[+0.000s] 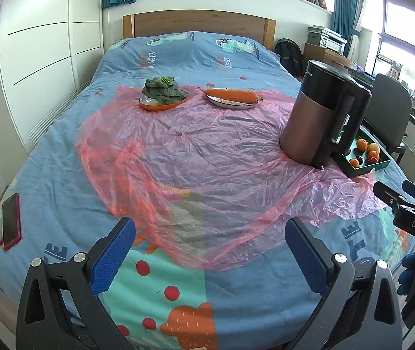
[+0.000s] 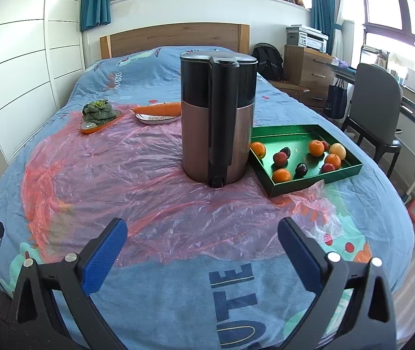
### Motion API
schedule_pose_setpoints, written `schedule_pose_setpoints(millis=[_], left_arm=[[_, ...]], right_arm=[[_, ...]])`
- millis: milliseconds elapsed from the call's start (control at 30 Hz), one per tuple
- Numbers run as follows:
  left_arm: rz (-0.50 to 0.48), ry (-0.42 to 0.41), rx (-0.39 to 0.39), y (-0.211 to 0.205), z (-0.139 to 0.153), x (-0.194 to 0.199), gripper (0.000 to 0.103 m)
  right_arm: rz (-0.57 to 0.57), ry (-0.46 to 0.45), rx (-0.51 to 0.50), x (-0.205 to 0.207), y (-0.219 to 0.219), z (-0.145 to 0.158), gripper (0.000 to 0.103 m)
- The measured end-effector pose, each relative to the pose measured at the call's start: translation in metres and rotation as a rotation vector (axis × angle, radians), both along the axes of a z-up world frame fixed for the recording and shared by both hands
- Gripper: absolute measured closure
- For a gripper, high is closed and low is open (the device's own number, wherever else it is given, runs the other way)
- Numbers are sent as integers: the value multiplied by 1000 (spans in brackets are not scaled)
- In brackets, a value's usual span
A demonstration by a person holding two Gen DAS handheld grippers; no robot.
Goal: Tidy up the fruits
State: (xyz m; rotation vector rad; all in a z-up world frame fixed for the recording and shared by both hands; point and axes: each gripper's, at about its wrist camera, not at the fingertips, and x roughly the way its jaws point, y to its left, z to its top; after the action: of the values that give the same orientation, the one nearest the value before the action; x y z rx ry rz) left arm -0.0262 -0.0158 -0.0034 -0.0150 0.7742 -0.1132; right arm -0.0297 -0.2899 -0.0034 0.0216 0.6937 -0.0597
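Observation:
A green tray (image 2: 341, 172) sits on the bed at the right, behind a tall kettle (image 2: 217, 122). It holds several fruits: oranges (image 2: 282, 175), red apples (image 2: 280, 158), dark plums (image 2: 301, 169) and a pale peach (image 2: 338, 150). In the left wrist view the tray (image 1: 365, 170) is partly hidden by the kettle (image 1: 321, 116). My left gripper (image 1: 209, 246) is open and empty over the near bed edge. My right gripper (image 2: 203, 248) is open and empty, well short of the tray.
A pink plastic sheet (image 1: 193, 151) covers the bed middle. An orange plate with a leafy vegetable (image 1: 163, 92) and a white plate with a carrot (image 1: 232, 96) stand at the back. A red phone (image 1: 11, 221) lies near left. A chair (image 2: 379, 110) stands right of the bed.

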Motion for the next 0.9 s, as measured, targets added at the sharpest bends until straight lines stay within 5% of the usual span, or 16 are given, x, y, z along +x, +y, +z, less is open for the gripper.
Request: schedule_pose_setpoints(millis=[900], left_arm=[[-3, 13, -2, -3, -4, 2, 1]], right_arm=[[-70, 9, -1, 2, -32, -4, 0]])
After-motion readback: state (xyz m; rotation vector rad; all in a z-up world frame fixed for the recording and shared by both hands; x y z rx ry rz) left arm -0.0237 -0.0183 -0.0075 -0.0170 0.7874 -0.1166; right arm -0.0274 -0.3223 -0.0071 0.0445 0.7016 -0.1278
